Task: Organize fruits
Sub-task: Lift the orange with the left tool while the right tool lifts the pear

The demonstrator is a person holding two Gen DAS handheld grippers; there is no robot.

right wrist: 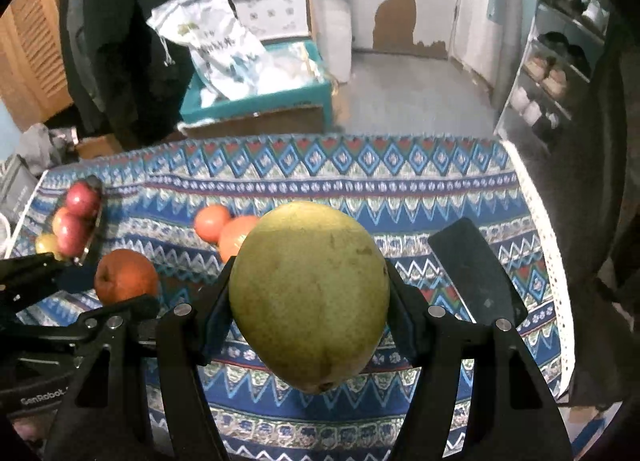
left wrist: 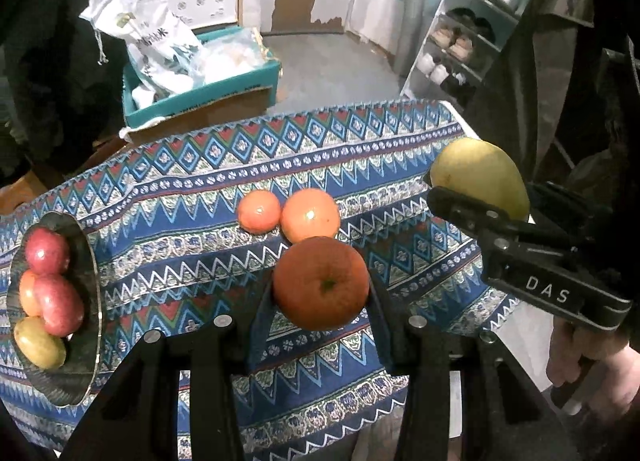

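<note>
The left gripper [left wrist: 320, 297] pinches a round orange fruit [left wrist: 321, 283] above the patterned blue tablecloth [left wrist: 400, 165], while the right gripper [right wrist: 310, 301] clamps a large yellow-green pear [right wrist: 310, 293].

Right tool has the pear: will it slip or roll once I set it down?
The pear is gripped at its wide middle, so it probably holds. Its skin looks smooth and its sides taper, so it may slide. On the cloth it would likely tip and roll.

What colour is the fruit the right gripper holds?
Yellow-green with small brown specks: the pear in the right gripper, seen best in the right wrist view.
</note>
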